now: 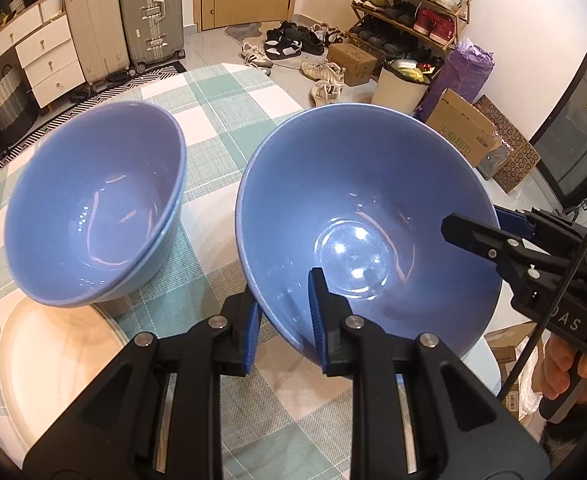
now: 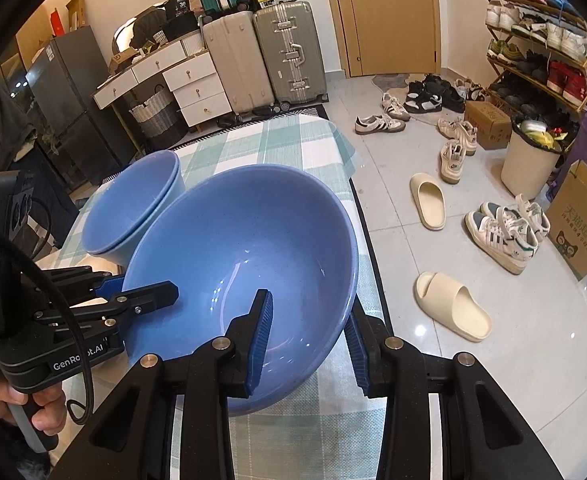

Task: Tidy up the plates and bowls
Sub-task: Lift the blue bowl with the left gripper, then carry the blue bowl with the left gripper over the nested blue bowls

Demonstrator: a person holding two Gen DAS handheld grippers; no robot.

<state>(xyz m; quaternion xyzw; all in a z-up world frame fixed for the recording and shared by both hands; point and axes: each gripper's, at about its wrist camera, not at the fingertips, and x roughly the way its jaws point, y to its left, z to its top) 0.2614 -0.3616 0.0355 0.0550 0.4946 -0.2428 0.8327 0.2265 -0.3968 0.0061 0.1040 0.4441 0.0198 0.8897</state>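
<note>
A large blue bowl is held tilted above the checked tablecloth. My left gripper straddles its near rim, one finger inside and one outside, shut on the wall. My right gripper grips the opposite rim the same way; it shows in the left wrist view at the right. The held bowl fills the centre of the right wrist view, with my left gripper on its left rim. A stack of two nested blue bowls stands on the table to the left, also seen behind the held bowl.
The round table's edge runs just right of the held bowl. Bare wood of the table shows at the lower left. Shoes and slippers, a white bin, cardboard boxes, suitcases and a shoe rack stand on the floor beyond.
</note>
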